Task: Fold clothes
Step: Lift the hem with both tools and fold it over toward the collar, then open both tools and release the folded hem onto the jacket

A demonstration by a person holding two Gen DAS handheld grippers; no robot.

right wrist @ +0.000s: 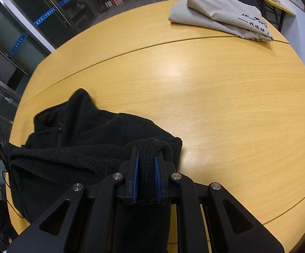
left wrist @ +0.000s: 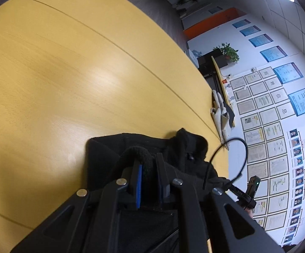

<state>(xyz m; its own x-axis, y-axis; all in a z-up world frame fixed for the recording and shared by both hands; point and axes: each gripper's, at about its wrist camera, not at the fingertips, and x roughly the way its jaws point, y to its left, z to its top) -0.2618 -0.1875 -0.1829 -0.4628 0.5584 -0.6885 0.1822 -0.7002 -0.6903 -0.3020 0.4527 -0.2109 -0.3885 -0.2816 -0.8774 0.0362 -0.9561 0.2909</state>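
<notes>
Black fleece jacket (right wrist: 85, 139) is bunched up near the edge of the big yellow wooden table (right wrist: 226, 105), collar and zipper facing away from the person. Both tools have a thick fold of it: the left gripper (left wrist: 150, 168) is pinching a roll of the fleece between its blue pads, and the right gripper (right wrist: 146, 166) is clamped on another fold the same way. At the table's far side sits a folded grey garment (right wrist: 213, 14) with black Chinese print, too small for me to read. The wall posters (left wrist: 274, 52) are unreadable too.
</notes>
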